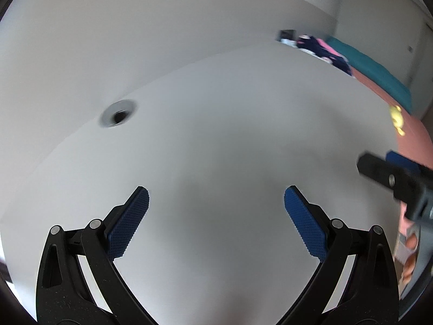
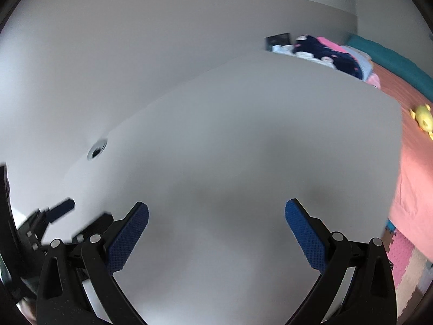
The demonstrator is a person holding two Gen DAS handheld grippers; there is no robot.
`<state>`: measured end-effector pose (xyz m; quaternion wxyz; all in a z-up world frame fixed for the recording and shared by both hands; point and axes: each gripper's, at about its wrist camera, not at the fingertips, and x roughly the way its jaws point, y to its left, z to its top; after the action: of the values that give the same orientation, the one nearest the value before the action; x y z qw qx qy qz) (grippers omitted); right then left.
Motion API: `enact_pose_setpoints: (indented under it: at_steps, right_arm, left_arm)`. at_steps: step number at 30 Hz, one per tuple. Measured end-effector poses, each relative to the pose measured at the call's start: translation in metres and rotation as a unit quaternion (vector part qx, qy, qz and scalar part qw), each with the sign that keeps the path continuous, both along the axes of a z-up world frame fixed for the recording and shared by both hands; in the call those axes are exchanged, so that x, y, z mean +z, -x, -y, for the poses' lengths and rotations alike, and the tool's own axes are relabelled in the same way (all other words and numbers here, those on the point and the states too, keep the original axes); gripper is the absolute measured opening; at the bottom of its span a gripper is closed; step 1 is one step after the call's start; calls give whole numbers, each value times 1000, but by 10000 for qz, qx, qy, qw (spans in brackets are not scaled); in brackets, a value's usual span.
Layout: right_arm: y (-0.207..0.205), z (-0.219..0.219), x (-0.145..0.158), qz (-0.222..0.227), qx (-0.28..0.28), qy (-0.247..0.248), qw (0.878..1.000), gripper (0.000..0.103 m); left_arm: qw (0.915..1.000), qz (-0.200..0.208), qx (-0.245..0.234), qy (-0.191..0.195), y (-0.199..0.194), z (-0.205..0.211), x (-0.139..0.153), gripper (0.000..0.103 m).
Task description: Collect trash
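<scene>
No trash shows in either view. My left gripper [image 1: 216,192] hovers open over a bare white tabletop [image 1: 216,122], nothing between its blue pads [image 1: 127,227]. My right gripper [image 2: 216,205] is open too, above the same tabletop [image 2: 243,135], also holding nothing. Each gripper shows blurred in the other's view: the right gripper [image 1: 379,162] at the right edge, the left gripper [image 2: 81,214] at the lower left. A round cable hole [image 1: 119,113] sits in the table's far left part, and the right wrist view shows the same hole [image 2: 97,150].
A plain wall rises behind the table. To the right stands a bed with a pink cover [image 2: 416,162], a yellow toy [image 2: 423,117], a teal blanket [image 1: 379,73] and a pile of dark and pink clothes [image 2: 324,51]. Foam floor tiles [image 2: 403,254] lie below the table's right edge.
</scene>
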<state>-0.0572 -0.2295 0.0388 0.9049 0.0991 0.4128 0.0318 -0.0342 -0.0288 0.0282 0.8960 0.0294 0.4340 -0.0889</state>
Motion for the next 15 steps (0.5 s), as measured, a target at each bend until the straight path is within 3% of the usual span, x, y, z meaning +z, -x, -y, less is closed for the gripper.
enact_pose_setpoints:
  at_steps: [6,15]
  right_arm:
    - [-3,-41,-13,-96,157,179,9997,101]
    - [-8,-59,-38,-315,-96,332,9989,101]
  left_arm:
    - [9994,-68,331,-78,-2,-51,-7,97]
    - [9980,-244,556,-153,-6,-83,-24,97]
